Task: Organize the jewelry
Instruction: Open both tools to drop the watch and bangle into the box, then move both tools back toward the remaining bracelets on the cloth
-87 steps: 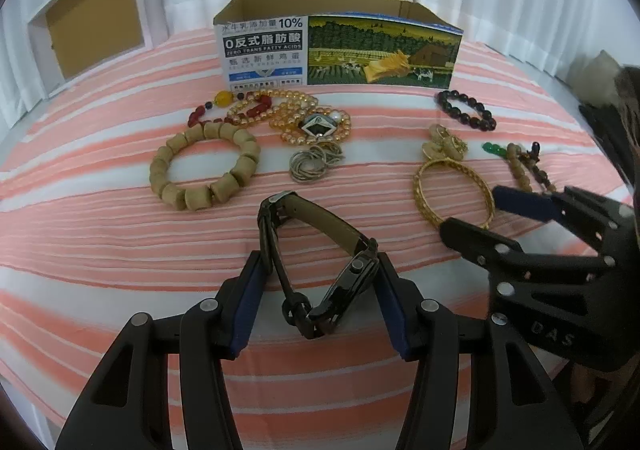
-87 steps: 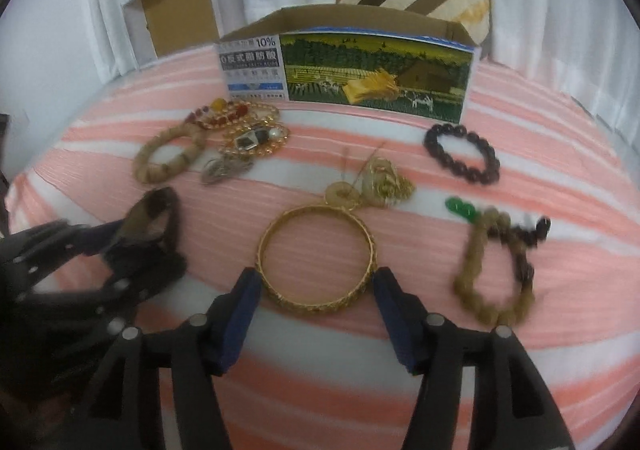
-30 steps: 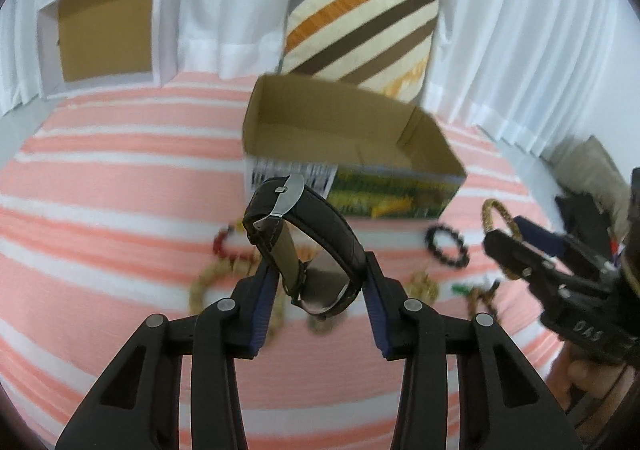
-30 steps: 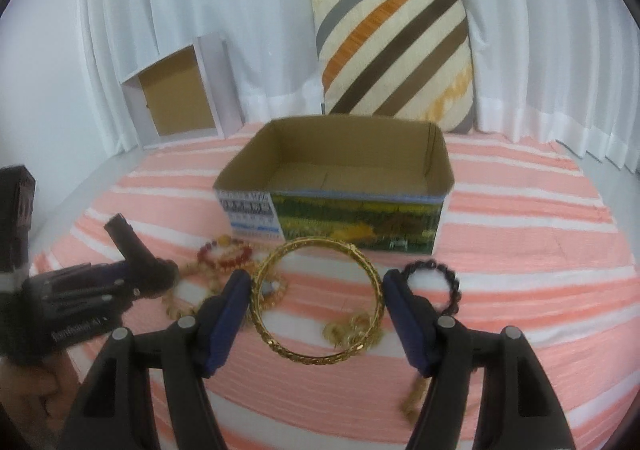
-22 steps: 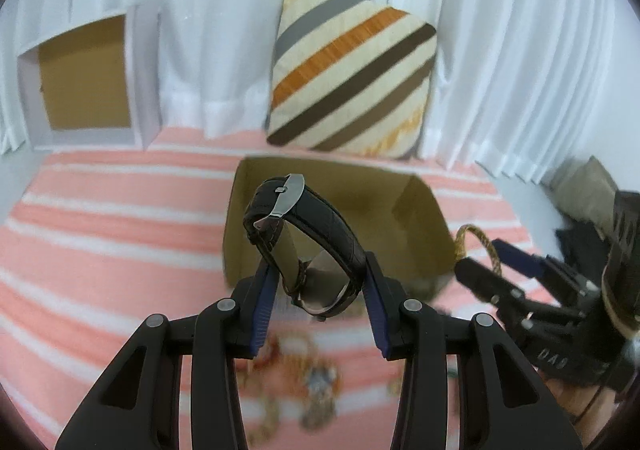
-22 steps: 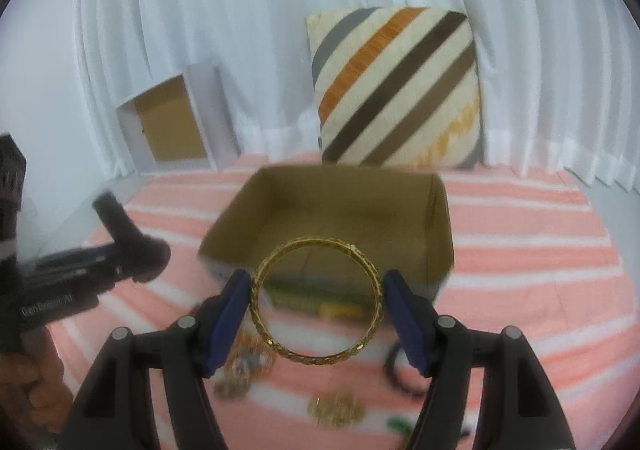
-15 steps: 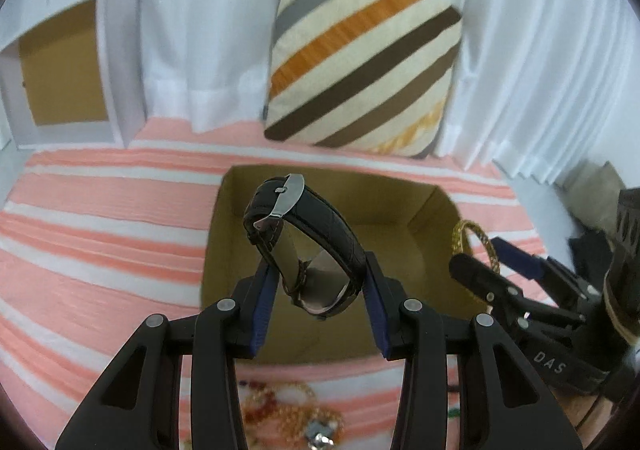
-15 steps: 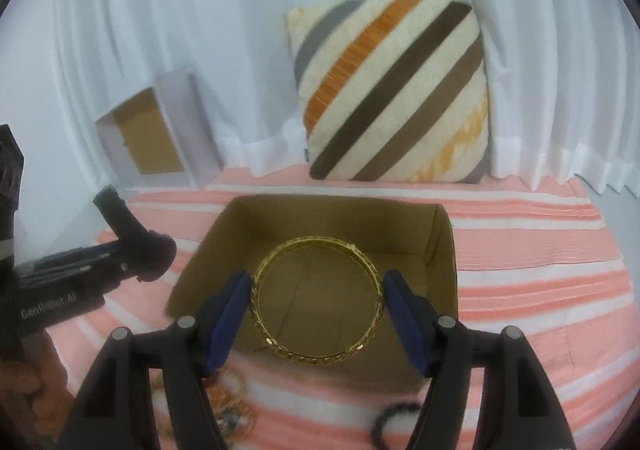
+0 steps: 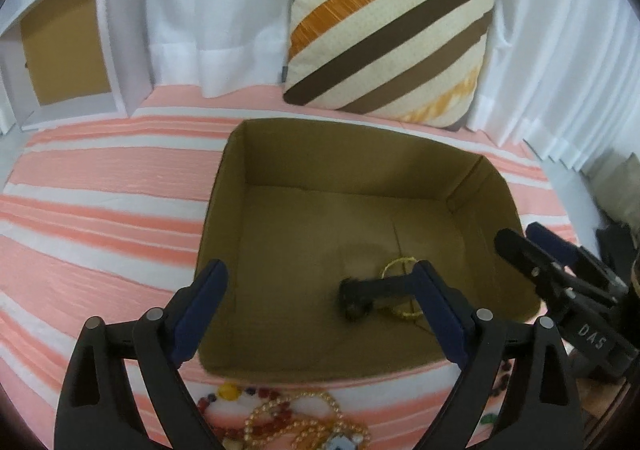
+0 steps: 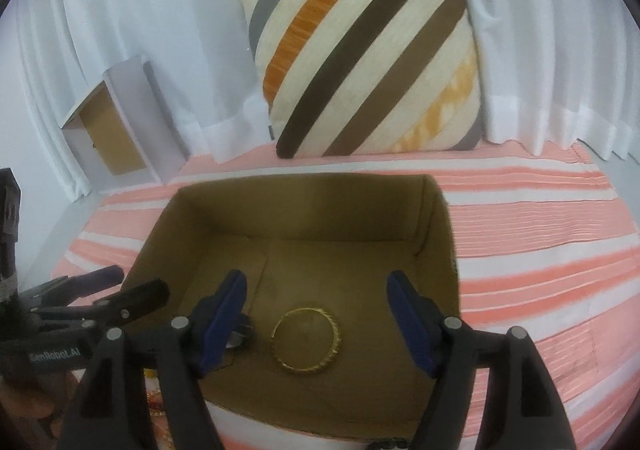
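An open cardboard box (image 9: pixel 224 185) stands on the striped bed and also shows in the right wrist view (image 10: pixel 440 217). A black watch (image 9: pixel 360 296) and a gold bangle (image 9: pixel 402 314) lie on its floor. The bangle (image 10: pixel 306 342) lies flat in the right wrist view, with the watch (image 10: pixel 238 336) partly hidden behind a finger. My left gripper (image 9: pixel 320 314) is open and empty above the box's near side. My right gripper (image 10: pixel 318 324) is open and empty above the box. The right gripper also shows in the left wrist view (image 9: pixel 536 250), at the right.
A striped pillow (image 9: pixel 392 25) leans on white curtains behind the box. A white open box (image 9: pixel 68 49) stands at the far left. Beaded bracelets and necklaces (image 9: pixel 288 418) lie on the pink striped sheet (image 9: pixel 100 209) in front of the cardboard box.
Both grippers have opened. The watch has dropped from the left gripper and the bangle from the right gripper; both now lie on the floor of the box.
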The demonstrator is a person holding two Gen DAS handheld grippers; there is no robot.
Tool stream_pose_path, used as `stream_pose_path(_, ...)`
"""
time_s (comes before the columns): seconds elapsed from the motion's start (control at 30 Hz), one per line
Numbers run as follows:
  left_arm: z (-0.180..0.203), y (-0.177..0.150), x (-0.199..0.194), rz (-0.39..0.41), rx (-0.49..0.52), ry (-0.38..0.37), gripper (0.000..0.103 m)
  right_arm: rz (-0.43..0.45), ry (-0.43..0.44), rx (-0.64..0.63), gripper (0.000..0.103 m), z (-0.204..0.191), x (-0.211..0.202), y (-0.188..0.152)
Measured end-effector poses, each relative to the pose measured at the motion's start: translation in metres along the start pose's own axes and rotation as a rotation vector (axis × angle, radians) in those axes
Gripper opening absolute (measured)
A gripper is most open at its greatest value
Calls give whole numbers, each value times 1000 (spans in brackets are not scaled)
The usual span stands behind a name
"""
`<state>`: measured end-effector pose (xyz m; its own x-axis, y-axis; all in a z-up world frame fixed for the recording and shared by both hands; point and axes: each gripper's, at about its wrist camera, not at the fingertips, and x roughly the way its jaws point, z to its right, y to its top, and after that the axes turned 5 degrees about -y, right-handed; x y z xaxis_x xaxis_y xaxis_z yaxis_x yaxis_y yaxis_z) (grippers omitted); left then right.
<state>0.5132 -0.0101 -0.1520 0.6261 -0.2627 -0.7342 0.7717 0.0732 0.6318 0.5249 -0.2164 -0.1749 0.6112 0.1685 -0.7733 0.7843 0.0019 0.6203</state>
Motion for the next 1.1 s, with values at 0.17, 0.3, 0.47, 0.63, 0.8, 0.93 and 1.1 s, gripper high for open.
stream_pose_path(0.17, -3, -20, -26, 16, -1, -1, 94, 39, -17, -33, 75, -4, -26, -12)
stream_pose_path(0.3, -5, -46, -51, 26, -3, -6, 94, 74, -32, -49, 75, -8, -52, -27)
stream_pose_path(0.47, -11, -96, -84, 45, 23, 22, 94, 115, -47, -88, 75, -14, -89, -58)
stream_pose_path(0.63, -19, -151, -111, 60, 27, 56, 94, 140, -60, -109, 75, -20, -123, -98)
stream_pose_path(0.8, -32, -204, -127, 65, 9, 74, 94, 151, -73, -142, 75, -26, -152, -142)
stream_pose_path(0.93, -34, -231, -127, 50, 27, 93, 94, 158, -92, -178, 75, -30, -173, -177)
stream_pose_path(1.1, -34, -255, -116, 13, 28, 103, 94, 147, -113, -182, 75, -23, -189, -220)
